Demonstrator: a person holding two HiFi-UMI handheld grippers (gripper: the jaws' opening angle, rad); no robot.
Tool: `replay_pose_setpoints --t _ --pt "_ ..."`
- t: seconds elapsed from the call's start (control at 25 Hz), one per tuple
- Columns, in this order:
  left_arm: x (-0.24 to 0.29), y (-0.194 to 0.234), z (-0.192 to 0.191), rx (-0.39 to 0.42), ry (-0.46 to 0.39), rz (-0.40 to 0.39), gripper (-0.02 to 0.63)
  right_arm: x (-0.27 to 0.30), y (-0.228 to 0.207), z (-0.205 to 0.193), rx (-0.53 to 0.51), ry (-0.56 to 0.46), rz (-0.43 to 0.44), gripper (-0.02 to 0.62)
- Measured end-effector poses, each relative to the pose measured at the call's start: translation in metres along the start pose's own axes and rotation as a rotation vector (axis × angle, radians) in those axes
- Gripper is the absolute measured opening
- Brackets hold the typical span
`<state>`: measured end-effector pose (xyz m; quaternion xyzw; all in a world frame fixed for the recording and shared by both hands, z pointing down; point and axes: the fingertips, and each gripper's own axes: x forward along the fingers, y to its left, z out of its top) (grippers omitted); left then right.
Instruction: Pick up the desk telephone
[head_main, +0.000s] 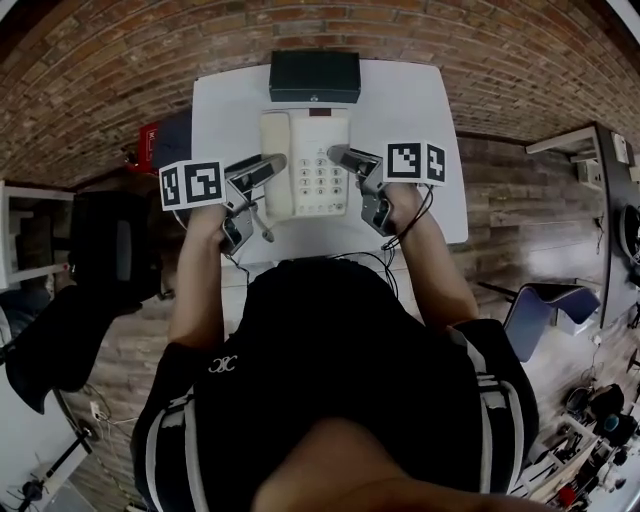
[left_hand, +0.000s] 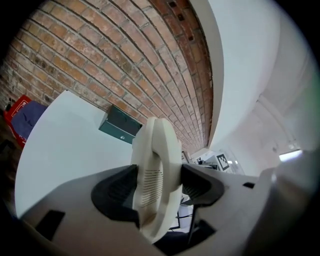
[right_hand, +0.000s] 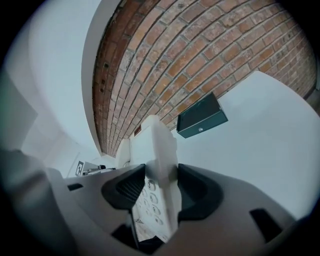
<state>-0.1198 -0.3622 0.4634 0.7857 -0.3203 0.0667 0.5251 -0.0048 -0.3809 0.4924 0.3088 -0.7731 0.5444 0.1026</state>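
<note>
A cream desk telephone with a keypad is held up over the white table, gripped from both sides. My left gripper is shut on its left edge, where the handset lies; in the left gripper view the black pads clamp the cream handset side. My right gripper is shut on the phone's right edge; in the right gripper view the pads squeeze the cream casing, with keypad buttons showing below. Both grippers' jaws have closed a touch further on the phone.
A dark green box stands at the table's far edge, just beyond the phone; it shows as well in the left gripper view and right gripper view. The floor is brick. A red-and-blue thing lies left of the table.
</note>
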Motion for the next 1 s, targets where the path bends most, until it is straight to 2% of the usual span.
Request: replay_pose_setpoints --t 0.36,1.0 --pt "-0.005 -0.002 -0.009 -0.028 0.021 -0.027 0.279 -0.004 0.007 0.0 -0.056 -0.006 -0.025 0.193" --pt "-0.006 0.002 -0.011 -0.027 0.029 -0.018 0.279 0.0 0.005 -0.004 -0.053 -0.011 -0.02 0.193"
